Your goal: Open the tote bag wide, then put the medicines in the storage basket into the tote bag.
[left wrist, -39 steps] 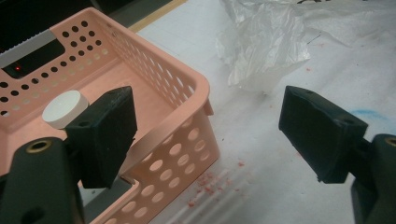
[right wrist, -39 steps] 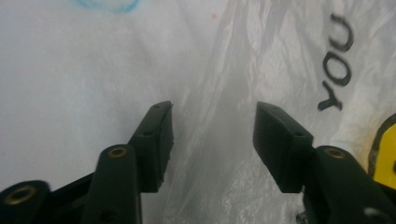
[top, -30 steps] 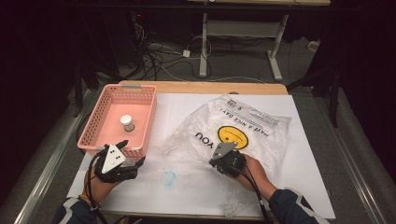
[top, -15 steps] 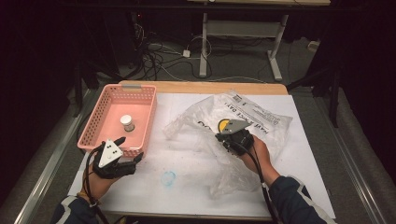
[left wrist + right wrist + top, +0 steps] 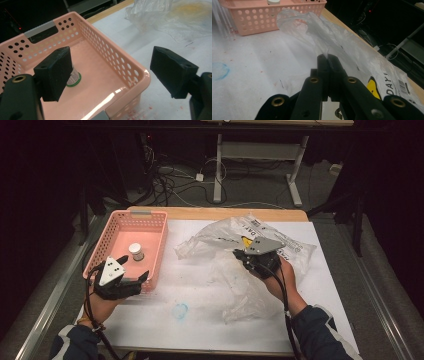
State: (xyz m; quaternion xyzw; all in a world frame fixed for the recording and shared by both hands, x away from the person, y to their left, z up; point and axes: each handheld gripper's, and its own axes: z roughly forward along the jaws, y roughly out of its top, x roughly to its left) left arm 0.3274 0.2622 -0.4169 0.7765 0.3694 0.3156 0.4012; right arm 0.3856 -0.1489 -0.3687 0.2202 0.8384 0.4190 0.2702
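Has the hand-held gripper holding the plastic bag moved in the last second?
Yes. The right hand-held gripper, shut on the plastic bag, has moved away from the table's near edge toward the far wooden edge, lifting the bag.

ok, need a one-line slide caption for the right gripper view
Right gripper shut on a fold of the clear crinkled plastic bag, lifting it off the white table cover; pink perforated plastic basket behind.
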